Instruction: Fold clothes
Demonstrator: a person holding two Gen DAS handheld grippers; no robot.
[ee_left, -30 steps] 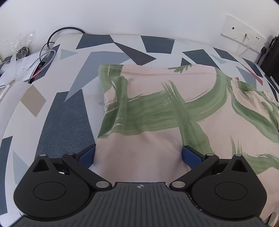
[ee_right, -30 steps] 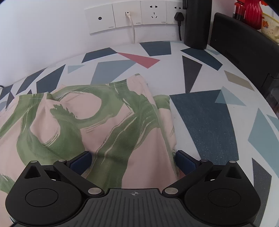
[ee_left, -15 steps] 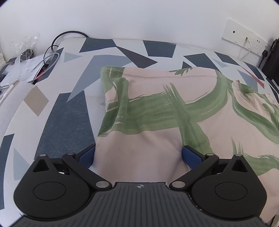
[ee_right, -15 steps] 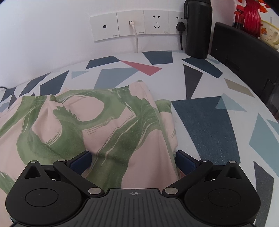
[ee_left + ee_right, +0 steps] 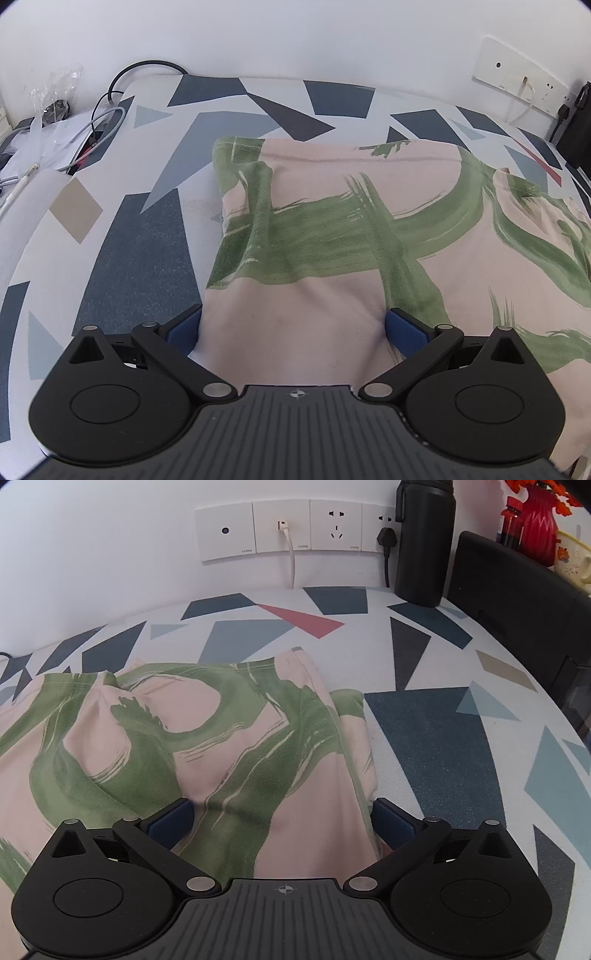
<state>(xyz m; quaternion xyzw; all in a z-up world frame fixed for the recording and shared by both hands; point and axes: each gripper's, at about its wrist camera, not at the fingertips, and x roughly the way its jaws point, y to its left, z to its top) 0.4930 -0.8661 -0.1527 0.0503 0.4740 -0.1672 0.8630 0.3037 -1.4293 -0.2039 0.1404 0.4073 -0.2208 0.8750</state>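
1. The pink cotton garment with green brush-stroke print (image 5: 369,229) lies spread on the counter covered in a geometric blue-and-white cloth (image 5: 140,251).
2. The left tool (image 5: 293,328) straddles the garment's near-left edge, fingers apart, cloth between them.
3. The right tool (image 5: 280,821) does likewise at the near-right edge, seemingly so both corners lift together for a fold.

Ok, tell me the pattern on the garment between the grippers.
The garment is pale pink with broad green brushstroke swirls, clearest in the left wrist view.
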